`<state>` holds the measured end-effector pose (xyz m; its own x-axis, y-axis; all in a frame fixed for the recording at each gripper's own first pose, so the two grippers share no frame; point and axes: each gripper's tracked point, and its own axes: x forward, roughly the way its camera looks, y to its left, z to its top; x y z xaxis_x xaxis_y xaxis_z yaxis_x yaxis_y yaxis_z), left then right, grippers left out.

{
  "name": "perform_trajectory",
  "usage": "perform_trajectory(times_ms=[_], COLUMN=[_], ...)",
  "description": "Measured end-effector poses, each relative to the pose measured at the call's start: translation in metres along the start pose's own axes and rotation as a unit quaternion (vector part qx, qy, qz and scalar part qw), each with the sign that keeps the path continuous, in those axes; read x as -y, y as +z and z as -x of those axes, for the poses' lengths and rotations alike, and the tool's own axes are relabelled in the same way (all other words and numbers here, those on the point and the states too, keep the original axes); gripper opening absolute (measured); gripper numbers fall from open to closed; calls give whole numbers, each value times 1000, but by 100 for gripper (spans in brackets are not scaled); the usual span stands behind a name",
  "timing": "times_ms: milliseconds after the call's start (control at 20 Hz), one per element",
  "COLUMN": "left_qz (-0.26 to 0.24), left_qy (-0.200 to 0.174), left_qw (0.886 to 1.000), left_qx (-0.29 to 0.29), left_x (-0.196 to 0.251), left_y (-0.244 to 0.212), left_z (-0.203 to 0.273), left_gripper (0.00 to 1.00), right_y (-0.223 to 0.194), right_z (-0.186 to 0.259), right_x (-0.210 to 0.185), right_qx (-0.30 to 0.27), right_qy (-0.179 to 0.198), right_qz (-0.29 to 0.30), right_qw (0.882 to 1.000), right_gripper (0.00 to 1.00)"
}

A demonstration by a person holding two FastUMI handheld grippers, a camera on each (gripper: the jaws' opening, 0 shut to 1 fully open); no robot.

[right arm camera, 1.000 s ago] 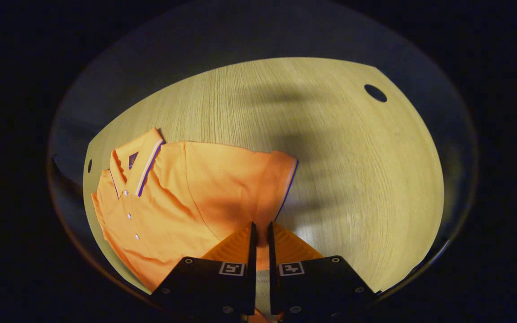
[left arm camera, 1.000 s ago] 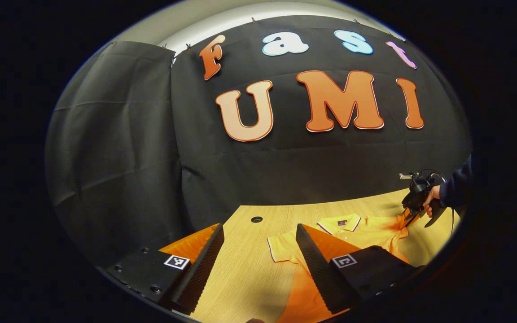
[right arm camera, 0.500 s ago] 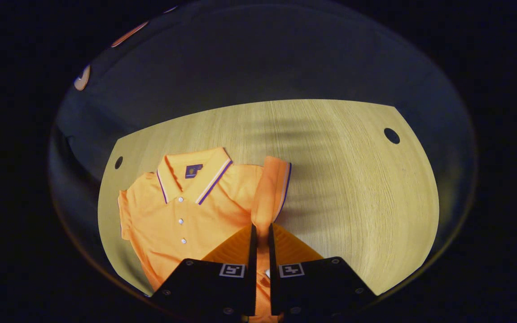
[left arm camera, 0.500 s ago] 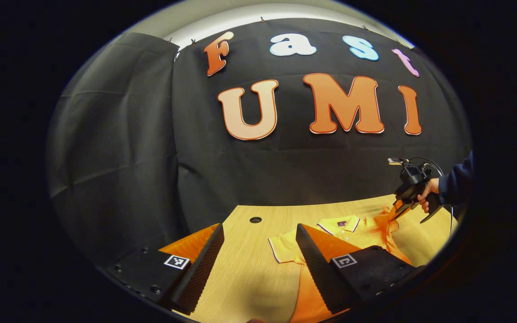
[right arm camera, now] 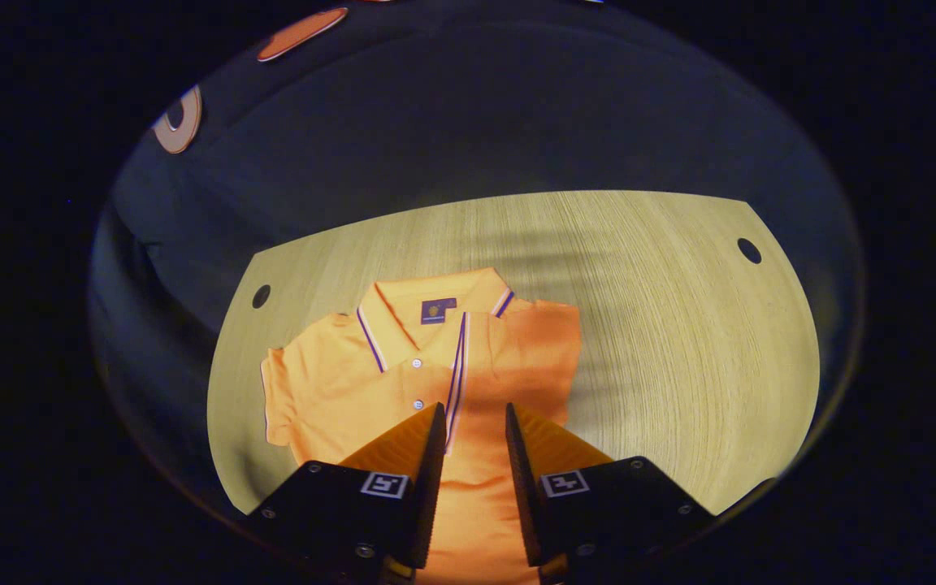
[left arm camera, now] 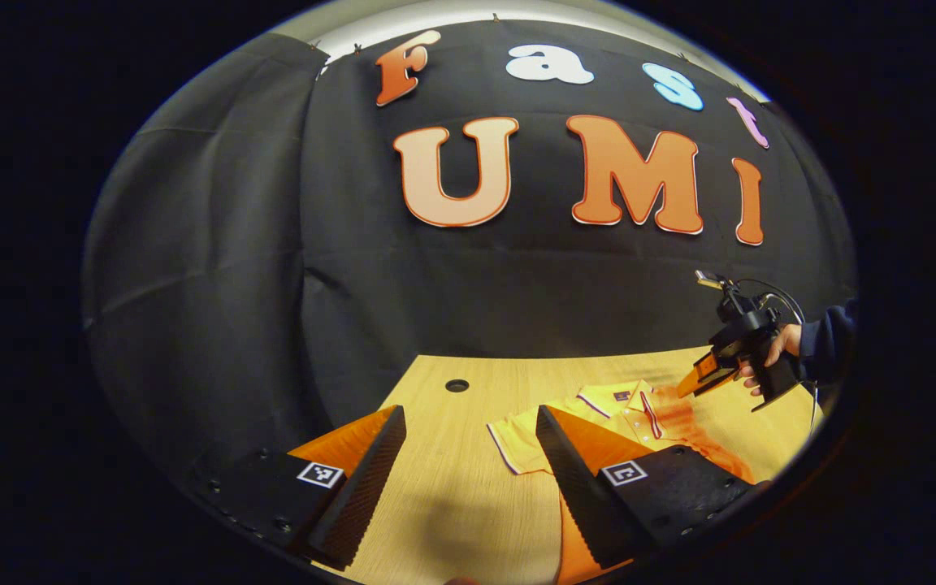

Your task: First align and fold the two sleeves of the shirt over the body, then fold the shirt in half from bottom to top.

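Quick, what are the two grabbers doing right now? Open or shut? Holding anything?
Left gripper: open wide, holding nothing, above the light wooden table.
Right gripper: open, holding nothing, over the orange polo shirt with striped collar.

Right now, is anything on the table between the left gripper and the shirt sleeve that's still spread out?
Nothing visible: bare table lies between the open left gripper and the unfolded sleeve of the shirt.

The left claw [left arm camera: 468, 467] has two black blocks, each with a small square black-and-white marker and little round screws. Its fingers have ridged inner faces. The right claw [right arm camera: 472, 479] looks the same. A hand [left arm camera: 763, 363] in a dark blue sleeve [left arm camera: 829, 341] grips its black handle, with a thin looping cable on top.
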<state>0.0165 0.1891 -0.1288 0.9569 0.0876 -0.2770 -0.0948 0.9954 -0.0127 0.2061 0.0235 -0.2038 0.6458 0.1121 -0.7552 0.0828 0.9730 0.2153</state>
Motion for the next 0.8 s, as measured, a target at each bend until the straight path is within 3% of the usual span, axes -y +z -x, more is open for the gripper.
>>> perform_trajectory(times_ms=[50,150,300,450,650,800], left_qz=[4,11,28,36,23,40], left_qy=[-14,-38,-59,-71,-83,-86], left_qw=[1000,999,995,988,968,945], left_qx=[-8,-32,-81,-135,-236,-312], left_x=[3,8,14,22,43,59], left_y=[-2,-13,-28,-45,-78,-109], left_z=[-10,-32,-72,-114,-149,-176], left_gripper=[99,99,99,99,98,98], right_y=[1,5,13,18,16,7], right_z=[7,25,60,102,158,200], right_x=[-7,-7,-4,13,40,63], right_qx=[7,30,82,136,195,224], right_qy=[9,-2,-17,-46,-84,-111], right_qz=[4,7,13,25,23,28], right_qw=[1000,1000,996,989,977,968], right_gripper=[48,62,67,83,88,88])
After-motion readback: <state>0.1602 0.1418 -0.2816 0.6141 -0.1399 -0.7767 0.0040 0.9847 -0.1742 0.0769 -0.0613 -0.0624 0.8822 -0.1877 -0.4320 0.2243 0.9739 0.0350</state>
